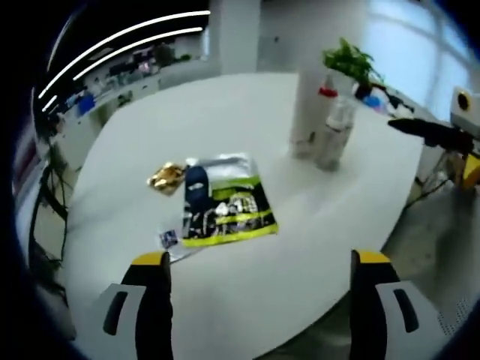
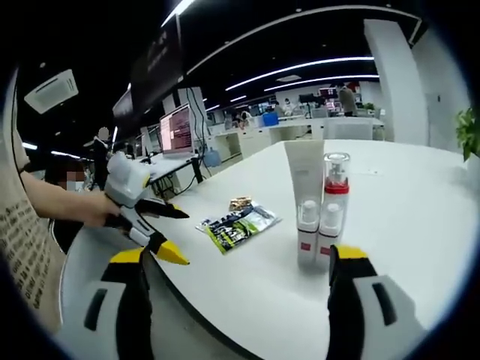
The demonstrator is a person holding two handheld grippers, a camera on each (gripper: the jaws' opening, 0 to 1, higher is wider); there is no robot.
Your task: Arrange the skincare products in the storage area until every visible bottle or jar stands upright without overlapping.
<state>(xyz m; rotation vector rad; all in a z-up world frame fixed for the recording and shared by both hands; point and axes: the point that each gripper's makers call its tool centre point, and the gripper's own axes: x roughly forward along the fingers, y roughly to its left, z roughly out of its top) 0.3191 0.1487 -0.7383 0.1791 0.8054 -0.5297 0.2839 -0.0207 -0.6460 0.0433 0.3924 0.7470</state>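
With both the left gripper (image 1: 259, 281) and right gripper (image 2: 236, 281) wide open and empty, the bottles (image 2: 319, 214) stand upright mid-table (image 2: 420, 225), so the next move is judged a reach toward the green pouch (image 1: 229, 202).

Bottles (image 2: 319, 210) upright together on table (image 2: 420, 225), pouch (image 2: 236, 223) flat to their left

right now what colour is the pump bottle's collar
Red, on the pump bottle; clearest in the right gripper view.
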